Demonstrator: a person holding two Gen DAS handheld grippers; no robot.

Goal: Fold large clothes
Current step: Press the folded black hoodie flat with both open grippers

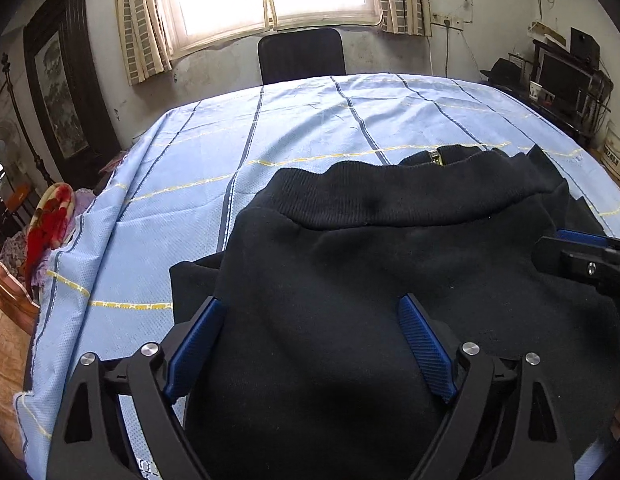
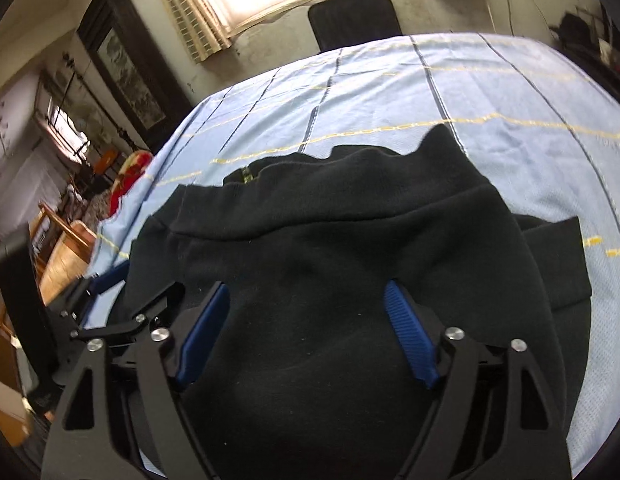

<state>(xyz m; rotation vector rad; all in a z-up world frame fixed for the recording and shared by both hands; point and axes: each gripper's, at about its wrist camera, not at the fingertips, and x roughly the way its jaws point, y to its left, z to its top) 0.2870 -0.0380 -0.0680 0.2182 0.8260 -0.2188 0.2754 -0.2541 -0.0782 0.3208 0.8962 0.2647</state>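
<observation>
Writing on black garment (image 1: 350, 280) unreadable beneath both spread hand-held grippers.

Black chair (image 1: 301, 55), framed picture (image 1: 59, 92).

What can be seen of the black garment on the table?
The black garment looks like thick fleece, with a ribbed band at its far edge and a zipper bit beyond. It lies partly folded, layered, on the blue striped tablecloth. Both the left gripper and right gripper are open above it.
</observation>
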